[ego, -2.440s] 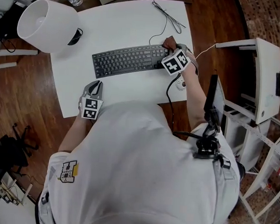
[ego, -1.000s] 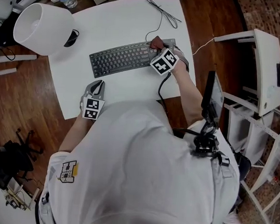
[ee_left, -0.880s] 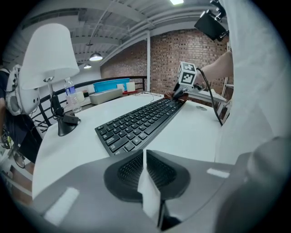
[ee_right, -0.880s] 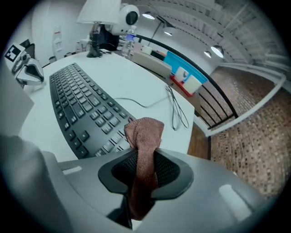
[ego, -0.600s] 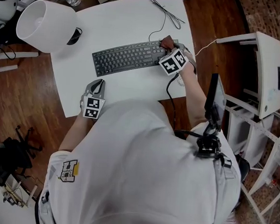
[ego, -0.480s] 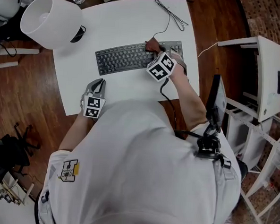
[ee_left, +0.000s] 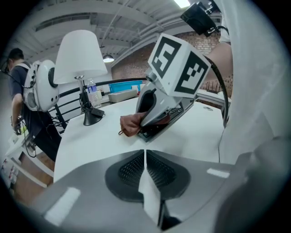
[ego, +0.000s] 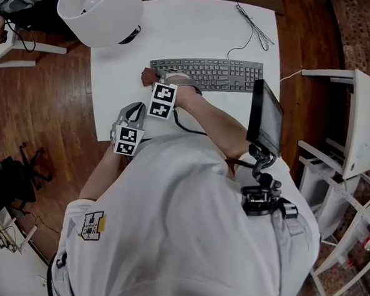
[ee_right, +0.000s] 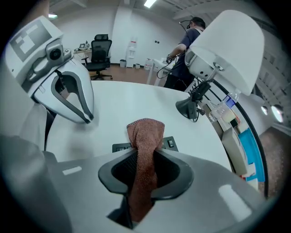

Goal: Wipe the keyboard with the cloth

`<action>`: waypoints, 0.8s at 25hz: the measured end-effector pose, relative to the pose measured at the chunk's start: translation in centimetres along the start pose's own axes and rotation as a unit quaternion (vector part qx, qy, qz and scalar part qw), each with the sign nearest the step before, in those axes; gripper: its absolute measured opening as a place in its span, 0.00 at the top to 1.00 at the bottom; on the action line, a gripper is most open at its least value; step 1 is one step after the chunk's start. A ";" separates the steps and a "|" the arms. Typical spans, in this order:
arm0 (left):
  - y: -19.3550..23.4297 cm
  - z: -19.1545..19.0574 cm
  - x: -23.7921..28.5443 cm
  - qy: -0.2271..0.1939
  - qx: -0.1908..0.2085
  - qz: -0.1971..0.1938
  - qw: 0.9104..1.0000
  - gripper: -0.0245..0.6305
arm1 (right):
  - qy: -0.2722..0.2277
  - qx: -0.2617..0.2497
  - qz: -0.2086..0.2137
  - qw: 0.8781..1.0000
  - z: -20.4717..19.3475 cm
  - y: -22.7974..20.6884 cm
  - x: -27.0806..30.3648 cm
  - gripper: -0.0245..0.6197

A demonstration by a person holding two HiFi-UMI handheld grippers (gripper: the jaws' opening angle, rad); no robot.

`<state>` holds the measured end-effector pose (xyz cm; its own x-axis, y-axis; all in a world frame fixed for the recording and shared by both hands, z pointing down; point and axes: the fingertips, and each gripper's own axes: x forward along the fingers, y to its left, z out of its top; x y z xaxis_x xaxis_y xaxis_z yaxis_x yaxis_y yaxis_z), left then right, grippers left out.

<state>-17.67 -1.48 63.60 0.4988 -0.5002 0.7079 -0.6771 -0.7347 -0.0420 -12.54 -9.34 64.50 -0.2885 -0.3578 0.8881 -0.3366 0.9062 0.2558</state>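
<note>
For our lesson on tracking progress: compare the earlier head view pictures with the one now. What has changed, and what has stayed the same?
The right hand-held gripper, still shut on the cloth, swept along the keyboard from its right end to its left end. The left hand-held gripper stayed shut and empty by the near edge of the table. Keyboard and lamp kept their places.

A: What is your cloth [ee_right: 145, 136] like?
B: Nubbly brown terry. Your right claw [ee_right: 145, 160] is matt grey plastic with ribbed black pads [ee_right: 122, 168].
A: And around you?
B: Your keyboard [ego: 214, 74] is matt black plastic, your table [ego: 179, 31] smooth matt white, the floor [ego: 50, 105] under you glossy wood.
</note>
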 end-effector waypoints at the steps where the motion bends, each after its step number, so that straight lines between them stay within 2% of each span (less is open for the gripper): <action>1: 0.2 0.0 -0.2 0.000 -0.001 0.002 1.000 0.96 | 0.002 0.003 0.000 1.000 -0.1 -0.1 0.0 0.82; 4: 0.6 -0.3 -0.3 0.002 -0.001 0.004 1.000 0.96 | 0.013 0.023 -0.009 1.000 -1.6 -1.0 -0.7 0.82; 6: 0.3 0.0 -0.1 0.006 -0.001 0.001 1.000 0.96 | 0.026 0.046 -0.021 0.998 -4.0 -2.0 -1.8 0.82; 12: -1.0 1.7 1.5 0.004 0.017 -0.015 1.000 0.96 | 0.083 0.144 -0.083 0.983 -16.1 -6.0 -6.5 0.82; 15: -2.2 2.8 2.5 0.004 0.025 -0.019 0.999 0.96 | 0.116 0.202 -0.116 0.966 -23.8 -7.8 -9.2 0.82; 20: -3.5 4.3 3.6 0.001 0.036 -0.025 0.999 0.96 | 0.173 0.287 -0.163 0.928 -34.8 -9.7 -13.5 0.82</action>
<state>-11.16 -2.66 63.33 0.5290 -0.4611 0.7124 -0.6109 -0.7896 -0.0575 25.80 -5.52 63.34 0.1846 -0.4085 0.8939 -0.8063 0.4571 0.3754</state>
